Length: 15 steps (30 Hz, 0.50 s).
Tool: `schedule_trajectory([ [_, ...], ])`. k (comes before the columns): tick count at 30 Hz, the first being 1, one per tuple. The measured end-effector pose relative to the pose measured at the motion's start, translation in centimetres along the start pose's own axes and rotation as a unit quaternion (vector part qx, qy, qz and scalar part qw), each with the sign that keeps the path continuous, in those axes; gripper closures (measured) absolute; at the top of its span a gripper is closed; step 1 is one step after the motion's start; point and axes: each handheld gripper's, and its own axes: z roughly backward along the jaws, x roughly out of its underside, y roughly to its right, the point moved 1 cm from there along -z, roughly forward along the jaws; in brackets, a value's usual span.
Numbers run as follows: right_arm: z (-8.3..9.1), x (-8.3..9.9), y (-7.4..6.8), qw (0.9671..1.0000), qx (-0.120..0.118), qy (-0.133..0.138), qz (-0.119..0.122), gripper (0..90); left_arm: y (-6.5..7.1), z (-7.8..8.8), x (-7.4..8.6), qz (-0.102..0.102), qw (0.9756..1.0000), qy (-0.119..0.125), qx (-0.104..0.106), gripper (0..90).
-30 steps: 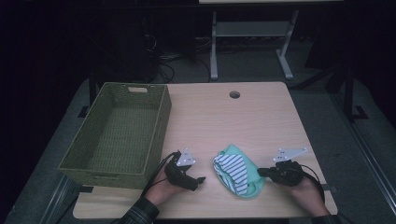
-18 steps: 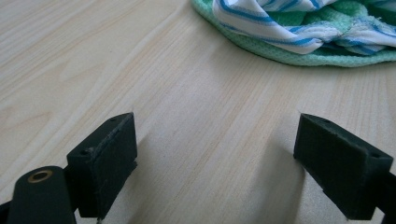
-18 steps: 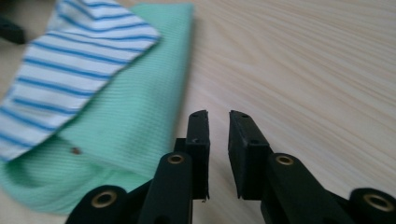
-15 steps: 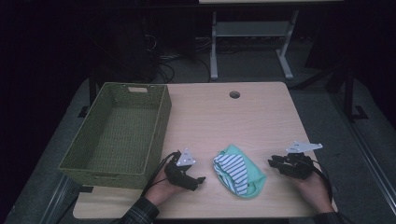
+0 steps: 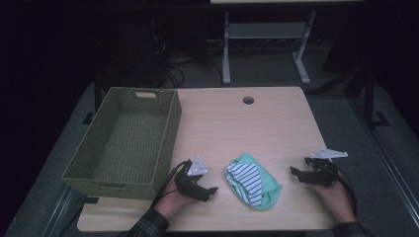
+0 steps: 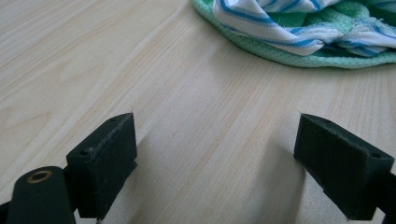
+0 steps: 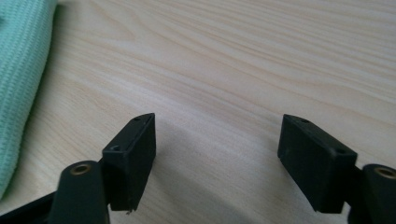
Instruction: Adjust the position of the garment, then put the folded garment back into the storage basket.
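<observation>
Wooden table [image 5: 276,123] with wicker basket, two hand-held grippers and one bundle of cloth.

Left to right: green wicker basket [image 5: 126,140] on the table's left side; left gripper [image 5: 210,190], jaws spread wide with bare wood between them, just left of the cloth; green cloth bundled with white blue-striped fabric [image 5: 253,185], lying on the table's near edge between the grippers; right gripper [image 5: 295,174], apart from the cloth, jaws just opened, nothing between them.
</observation>
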Motion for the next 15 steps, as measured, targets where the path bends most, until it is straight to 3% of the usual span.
schedule_trajectory([
  [7,-0.2,0.1,-0.2,1.0,-0.002,-0.001,0.006,16.0,0.0,0.3,-0.6,-0.003,0.9996,-0.027,0.001,13.1],
  [15,-0.2,0.1,-0.1,1.0,0.0,-0.002,0.005,15.3,0.5,0.5,-2.1,0.0,0.9994,-0.031,0.015,13.1],
])
